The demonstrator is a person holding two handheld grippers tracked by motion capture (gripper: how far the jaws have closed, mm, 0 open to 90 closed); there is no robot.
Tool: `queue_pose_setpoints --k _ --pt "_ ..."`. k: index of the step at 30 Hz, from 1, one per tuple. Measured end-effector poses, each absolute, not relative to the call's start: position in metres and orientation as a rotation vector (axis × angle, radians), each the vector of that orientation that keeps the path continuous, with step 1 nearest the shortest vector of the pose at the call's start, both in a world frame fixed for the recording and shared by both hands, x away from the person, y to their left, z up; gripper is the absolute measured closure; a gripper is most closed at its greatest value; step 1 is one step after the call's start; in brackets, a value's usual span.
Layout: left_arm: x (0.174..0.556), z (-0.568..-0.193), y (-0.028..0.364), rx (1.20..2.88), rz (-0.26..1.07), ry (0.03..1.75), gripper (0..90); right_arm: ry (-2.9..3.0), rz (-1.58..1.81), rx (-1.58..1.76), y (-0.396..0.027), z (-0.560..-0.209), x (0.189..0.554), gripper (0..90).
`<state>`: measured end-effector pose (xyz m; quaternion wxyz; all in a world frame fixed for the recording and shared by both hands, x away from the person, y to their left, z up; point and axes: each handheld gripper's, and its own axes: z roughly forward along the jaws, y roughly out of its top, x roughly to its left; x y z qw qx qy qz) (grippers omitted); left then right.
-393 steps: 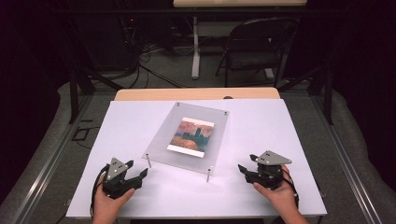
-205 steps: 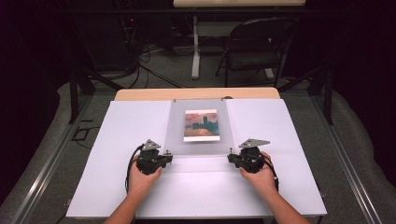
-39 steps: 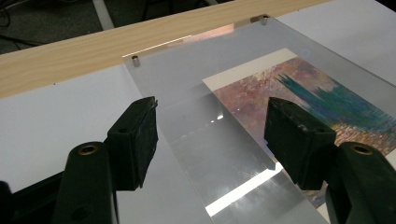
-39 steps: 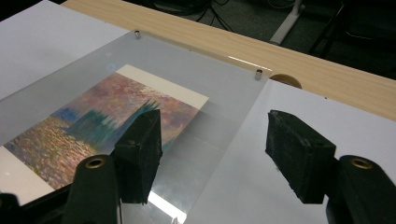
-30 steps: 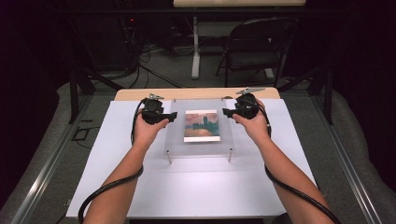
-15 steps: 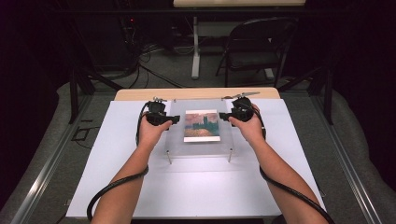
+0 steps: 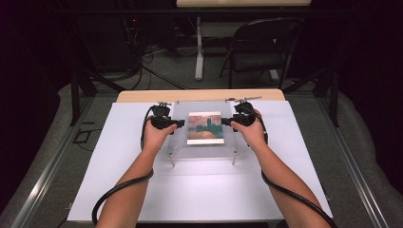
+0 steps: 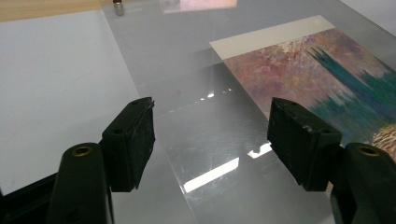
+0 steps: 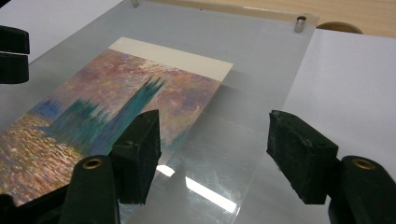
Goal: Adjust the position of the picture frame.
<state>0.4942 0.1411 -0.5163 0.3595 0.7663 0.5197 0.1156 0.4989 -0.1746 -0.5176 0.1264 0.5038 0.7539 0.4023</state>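
While both tools are hovering over the clear acrylic frame (image 7: 203,130), the person's hands are flanking the printed picture (image 7: 205,127) sandwiched inside it. The frame is lying flat on its corner standoffs at the far middle of the white bench (image 7: 199,190), its far edge near the wooden strip (image 7: 199,95). The left tool (image 7: 179,124) is pointing inward over the frame's left margin with its jaws spread and nothing between them; in the left gripper view the left tool (image 8: 210,135) is looking down on bare acrylic beside the print. The right tool (image 7: 224,122) is mirroring it over the right margin, likewise spread and empty, its jaws straddling the print's edge and the frame's right border in the right gripper view (image 9: 212,140). The step in hand appears to be taking hold of the frame from both sides. Doing it well probably means lowering both tools evenly, catching the panel's outer edges rather than its glossy face, closing both together, and keeping the frame level so it is not tipping on a standoff (image 9: 300,23).
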Motion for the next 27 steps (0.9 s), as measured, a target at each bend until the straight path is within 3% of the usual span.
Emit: queue_pose_setpoints --k 27 --pt "0.497 -0.527 0.143 1.951 0.184 1.399 27.0 2.222 1.178 1.573 -0.178 -0.529 0.501 33.9"
